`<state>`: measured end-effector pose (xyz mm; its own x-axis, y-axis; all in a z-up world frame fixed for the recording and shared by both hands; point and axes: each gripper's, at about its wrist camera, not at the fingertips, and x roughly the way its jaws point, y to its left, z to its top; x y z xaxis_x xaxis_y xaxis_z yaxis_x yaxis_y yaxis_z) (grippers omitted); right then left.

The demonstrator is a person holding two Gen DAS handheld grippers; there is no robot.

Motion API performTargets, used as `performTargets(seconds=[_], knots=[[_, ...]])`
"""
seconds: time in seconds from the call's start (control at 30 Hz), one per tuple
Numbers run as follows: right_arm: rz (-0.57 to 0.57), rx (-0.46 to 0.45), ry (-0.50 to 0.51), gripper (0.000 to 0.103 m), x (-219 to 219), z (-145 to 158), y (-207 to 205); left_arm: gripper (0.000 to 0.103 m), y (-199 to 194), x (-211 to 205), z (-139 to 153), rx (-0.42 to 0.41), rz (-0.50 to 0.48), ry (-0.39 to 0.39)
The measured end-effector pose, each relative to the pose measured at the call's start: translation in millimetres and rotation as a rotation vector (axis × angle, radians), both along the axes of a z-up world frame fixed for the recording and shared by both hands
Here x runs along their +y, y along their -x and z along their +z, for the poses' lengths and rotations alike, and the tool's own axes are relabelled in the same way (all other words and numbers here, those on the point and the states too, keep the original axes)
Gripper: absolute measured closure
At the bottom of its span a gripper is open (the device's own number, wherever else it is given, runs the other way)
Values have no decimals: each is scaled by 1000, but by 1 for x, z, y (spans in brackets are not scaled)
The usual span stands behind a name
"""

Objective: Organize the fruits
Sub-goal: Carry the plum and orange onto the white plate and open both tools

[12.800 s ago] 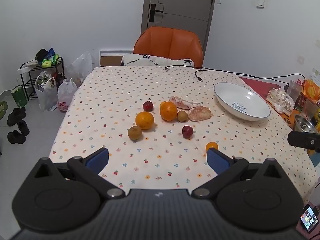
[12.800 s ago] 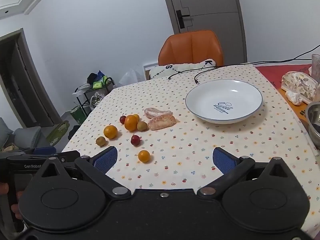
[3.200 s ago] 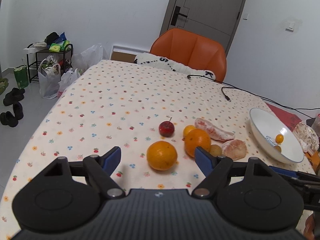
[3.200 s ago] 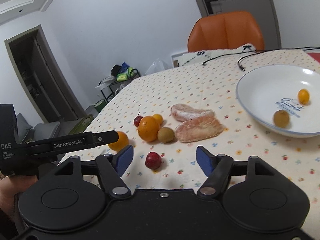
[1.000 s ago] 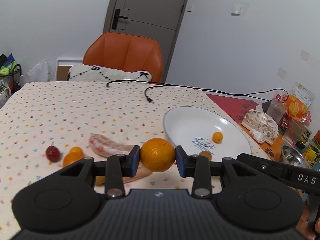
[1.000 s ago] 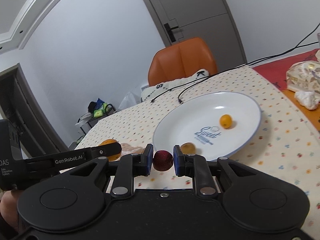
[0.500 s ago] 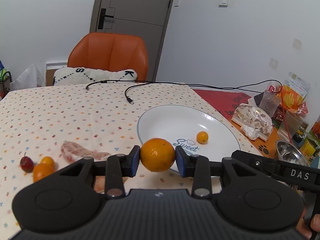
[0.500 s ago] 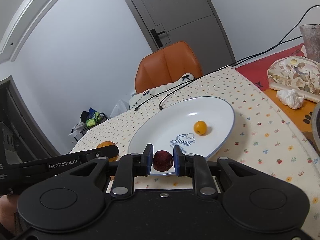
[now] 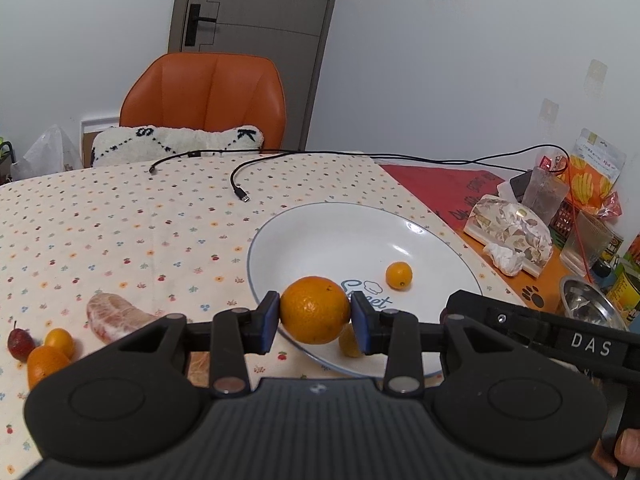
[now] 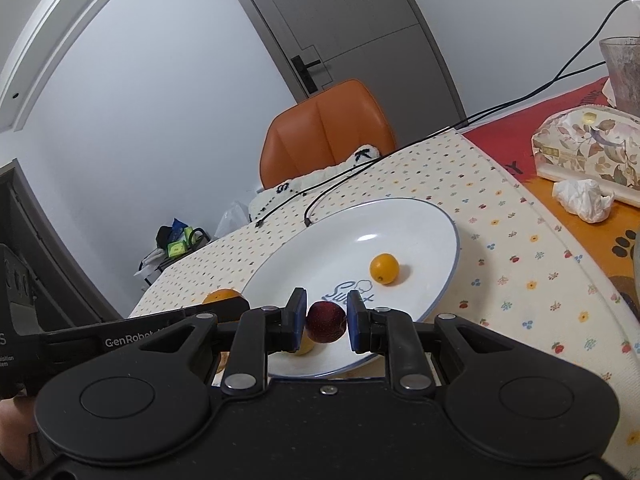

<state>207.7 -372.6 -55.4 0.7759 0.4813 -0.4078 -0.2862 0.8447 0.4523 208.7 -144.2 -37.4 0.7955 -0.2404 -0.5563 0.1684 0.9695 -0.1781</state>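
Note:
My left gripper [image 9: 315, 316] is shut on a large orange [image 9: 315, 309], held over the near rim of the white plate [image 9: 320, 236]. My right gripper [image 10: 327, 322] is shut on a dark red plum [image 10: 326, 321], held above the plate's [image 10: 436, 280] near edge. A small orange kumquat [image 9: 399, 275] [image 10: 384, 268] lies in the plate. A yellowish fruit [image 9: 349, 344] [image 10: 304, 345] sits half hidden behind the fingers. On the cloth at the left lie a peeled pomelo segment [image 9: 114, 317], a red plum [image 9: 21, 344], a kumquat [image 9: 59, 342] and another orange [image 9: 46, 363].
A black cable [image 9: 240, 184] runs across the table behind the plate. A tissue box [image 9: 510, 228] with crumpled tissue, a glass, snack bags and a steel bowl [image 9: 588, 307] crowd the right side. An orange chair [image 9: 204, 100] with a cushion stands at the far end.
Both grippers have moved closer to the plate with their fruits still held; the plate looks larger and nearer in both views. The loose fruits slid further left in the left wrist view.

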Motion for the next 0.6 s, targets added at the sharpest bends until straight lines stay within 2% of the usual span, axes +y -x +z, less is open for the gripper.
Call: performTargets(seconds=[0.07,0.17,0.33,0.53,0.6], knots=[[-4,-4,4,76,0,0,1,63,-1,1,-1,3,7,4],[-8,-4,4,76,0,0,3,60,-1,2,0,6,13,2],[-6,3,6,74,3,0,5,45,3,9,3,0,31,0],[-1,5,18,63,10,2,8,32,12,22,5,-9,75,8],[-2,0,23,55,13,4,11,28,16,27,5,-11,92,11]])
